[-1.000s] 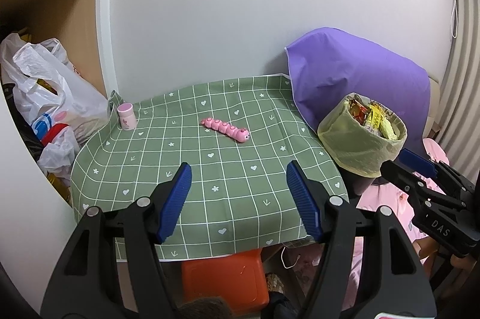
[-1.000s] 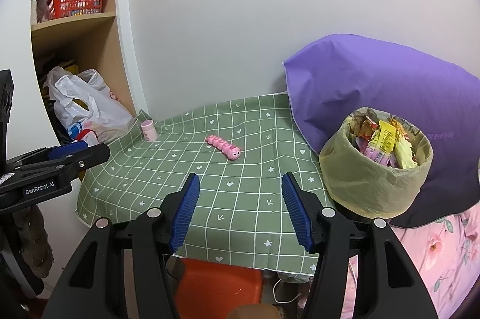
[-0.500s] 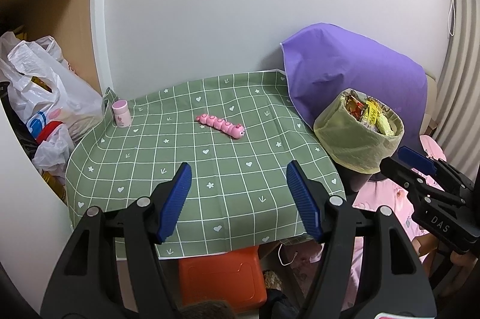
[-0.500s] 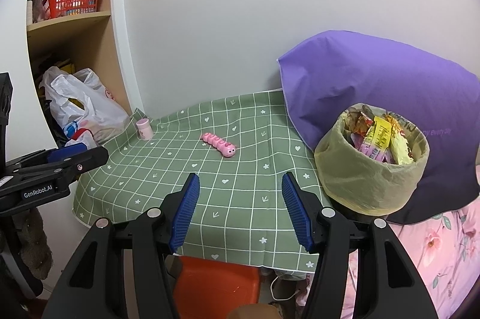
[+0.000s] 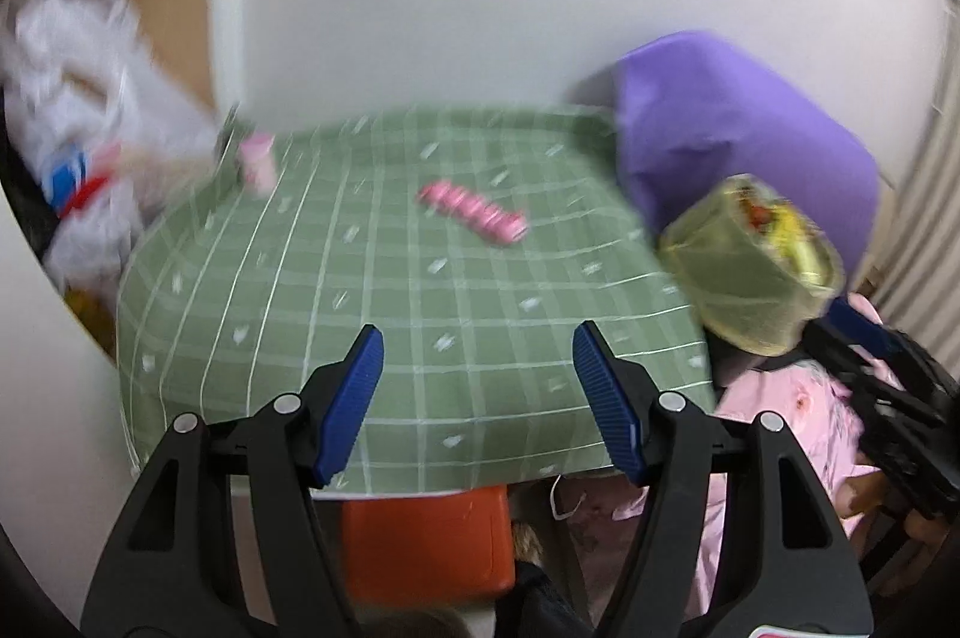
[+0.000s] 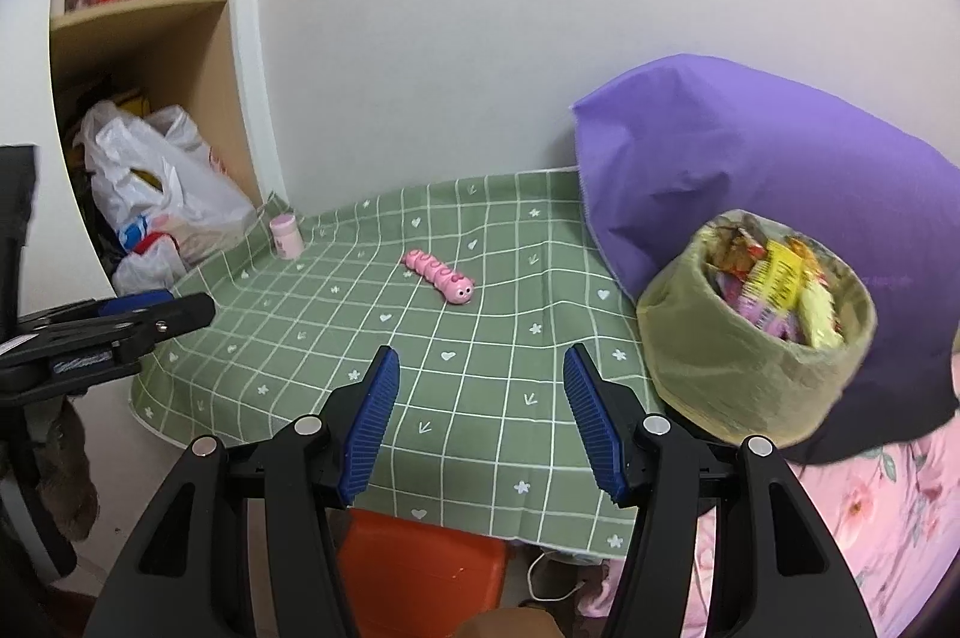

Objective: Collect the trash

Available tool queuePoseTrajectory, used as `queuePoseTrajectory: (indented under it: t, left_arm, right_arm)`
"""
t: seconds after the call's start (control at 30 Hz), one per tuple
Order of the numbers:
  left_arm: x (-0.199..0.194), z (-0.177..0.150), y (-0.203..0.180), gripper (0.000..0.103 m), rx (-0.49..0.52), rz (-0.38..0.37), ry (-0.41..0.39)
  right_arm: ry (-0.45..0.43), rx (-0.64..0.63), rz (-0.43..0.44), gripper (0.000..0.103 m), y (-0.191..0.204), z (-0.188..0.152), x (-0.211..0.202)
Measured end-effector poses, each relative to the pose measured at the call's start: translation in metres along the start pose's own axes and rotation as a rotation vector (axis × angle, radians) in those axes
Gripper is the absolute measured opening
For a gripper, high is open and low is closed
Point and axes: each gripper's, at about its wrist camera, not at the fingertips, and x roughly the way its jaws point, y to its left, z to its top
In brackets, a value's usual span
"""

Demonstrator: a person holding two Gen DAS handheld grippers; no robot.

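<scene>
On green cloth: pink caterpillar toy, no legible txt; both grippers agape.

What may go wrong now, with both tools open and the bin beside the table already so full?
The bin is filled to its rim with wrappers, so more trash may spill out. On the green cloth only a pink caterpillar toy and a small pink bottle lie; either might be taken for trash. The left wrist view is blurred, so aiming from it is unreliable.
</scene>
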Motion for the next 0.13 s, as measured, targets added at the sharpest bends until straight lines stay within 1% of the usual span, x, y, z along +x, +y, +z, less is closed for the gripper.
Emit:
queuePoseTrajectory:
  t: [0.03,0.07,0.13]
  left_arm:
    - [0.015,0.001,0.01,0.062,-0.022,0.019,0.034]
    - [0.036,0.005,0.025,0.062,-0.047,0.054,0.072]
    - [0.072,0.013,0.052,0.062,-0.092,0.146,0.114]
  right_arm:
    - [0.021,-0.019,0.02,0.054,0.0,0.005,0.017]
    - [0.045,-0.033,0.046,0.054,0.001,0.009,0.033]
    - [0.126,-0.104,0.171,0.06,0.009,0.019,0.081]
